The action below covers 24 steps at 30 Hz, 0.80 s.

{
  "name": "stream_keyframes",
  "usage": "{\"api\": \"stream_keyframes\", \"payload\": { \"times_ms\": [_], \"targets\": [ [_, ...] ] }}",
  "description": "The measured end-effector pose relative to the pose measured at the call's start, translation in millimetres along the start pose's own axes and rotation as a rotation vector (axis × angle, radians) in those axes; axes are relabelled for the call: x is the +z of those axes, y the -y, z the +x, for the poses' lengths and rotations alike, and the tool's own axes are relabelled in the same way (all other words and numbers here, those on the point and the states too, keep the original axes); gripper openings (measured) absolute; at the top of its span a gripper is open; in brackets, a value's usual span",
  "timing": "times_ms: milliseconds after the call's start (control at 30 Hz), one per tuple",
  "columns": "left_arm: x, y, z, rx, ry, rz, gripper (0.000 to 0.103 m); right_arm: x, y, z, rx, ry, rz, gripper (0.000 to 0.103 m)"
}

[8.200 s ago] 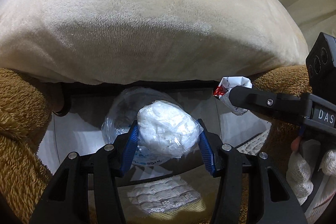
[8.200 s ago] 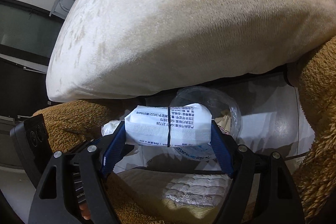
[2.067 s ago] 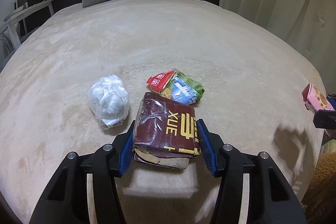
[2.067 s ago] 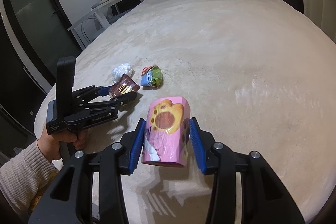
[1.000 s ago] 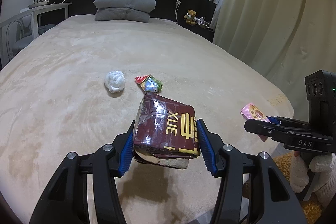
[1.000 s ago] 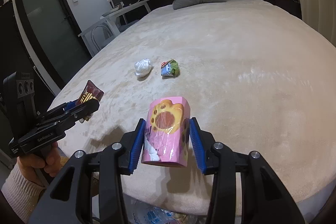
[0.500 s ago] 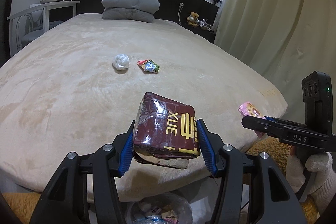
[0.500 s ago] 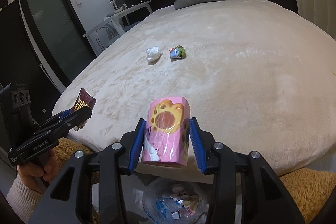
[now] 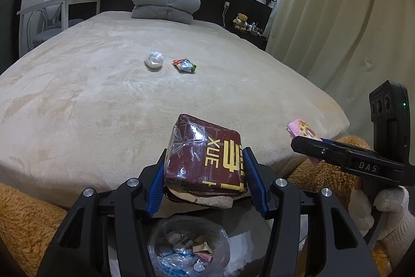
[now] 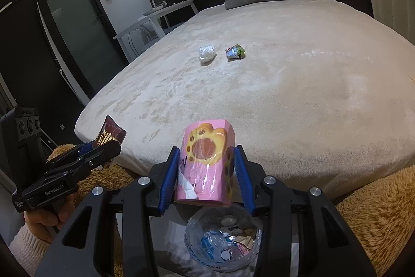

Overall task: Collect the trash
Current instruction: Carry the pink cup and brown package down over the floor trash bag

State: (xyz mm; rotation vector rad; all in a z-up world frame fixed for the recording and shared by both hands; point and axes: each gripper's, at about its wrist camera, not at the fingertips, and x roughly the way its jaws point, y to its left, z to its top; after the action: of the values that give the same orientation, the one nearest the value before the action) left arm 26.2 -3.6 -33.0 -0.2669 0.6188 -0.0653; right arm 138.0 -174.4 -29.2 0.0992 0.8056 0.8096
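My left gripper [image 9: 205,178] is shut on a dark red snack packet [image 9: 205,160] with yellow letters, held past the foot of the bed above a clear bag-lined bin [image 9: 189,248]. My right gripper [image 10: 206,174] is shut on a pink paw-print wrapper [image 10: 205,162], above the same bin [image 10: 223,240], which holds several wrappers. Each gripper shows in the other's view: the right one [image 9: 311,139] with its pink wrapper [image 9: 301,127], the left one [image 10: 109,144] with its red packet [image 10: 110,134]. A white wad [image 9: 154,59] [image 10: 206,53] and a green wrapper [image 9: 184,65] [image 10: 235,52] lie on the bed.
The beige bed [image 9: 103,95] fills the view, with grey pillows [image 9: 166,5] at a black headboard. A brown furry rug [image 10: 376,212] flanks the bin. White desk and chair [image 9: 46,17] stand at the left, curtains [image 9: 337,17] at the right, a dark door [image 10: 75,25] beside the bed.
Both grippers have drawn back from the bed surface and lowered past its foot with their wrappers held. The bin has come into view beneath both of them.
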Motion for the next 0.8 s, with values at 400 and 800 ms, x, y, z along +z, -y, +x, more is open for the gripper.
{"api": "stream_keyframes", "payload": {
  "times_ms": [400,800],
  "targets": [
    [-25,2,7,-0.005,-0.098,-0.004,0.054,-7,-11,20,0.038,-0.07,0.01,0.043],
    [-46,-4,25,-0.023,-0.225,-0.038,0.054,-22,1,53,0.064,-0.225,0.1,0.043]
  ]
}}
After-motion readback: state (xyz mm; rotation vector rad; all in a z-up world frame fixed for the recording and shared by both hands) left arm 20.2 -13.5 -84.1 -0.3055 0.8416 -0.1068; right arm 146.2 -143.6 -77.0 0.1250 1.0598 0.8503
